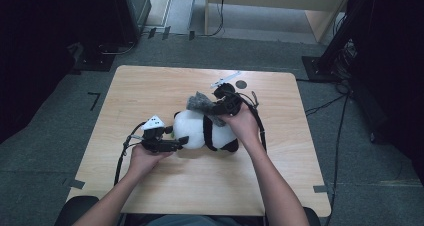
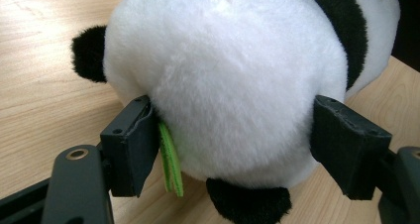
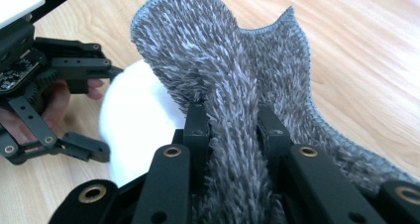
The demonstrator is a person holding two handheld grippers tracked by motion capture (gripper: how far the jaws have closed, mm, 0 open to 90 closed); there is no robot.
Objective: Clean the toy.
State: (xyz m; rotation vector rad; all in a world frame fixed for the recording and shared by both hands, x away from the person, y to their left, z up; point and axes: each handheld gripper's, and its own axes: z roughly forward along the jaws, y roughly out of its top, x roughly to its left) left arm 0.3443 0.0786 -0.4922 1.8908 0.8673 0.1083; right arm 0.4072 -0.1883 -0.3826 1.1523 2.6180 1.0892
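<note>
A black-and-white panda plush (image 1: pixel 200 128) lies on its side in the middle of the wooden table (image 1: pixel 150 86). My left gripper (image 1: pixel 181 142) comes in from the left, and its jaws press on both sides of the plush's round white part (image 2: pixel 233 70). A green tag (image 2: pixel 170 159) hangs by the left jaw. My right gripper (image 1: pixel 216 108) is above the plush's far side, shut on a grey fuzzy cloth (image 1: pixel 197 102). In the right gripper view the cloth (image 3: pixel 223 70) stands up between the jaws (image 3: pixel 233 130), over the white plush (image 3: pixel 133 120), with the left gripper (image 3: pixel 104 110) beyond.
A small black disc (image 1: pixel 241 84) and a white strip (image 1: pixel 226 79) lie near the table's far edge. Cables trail from both grippers across the table. Dark stands and cables are on the floor to the right (image 1: pixel 340 61).
</note>
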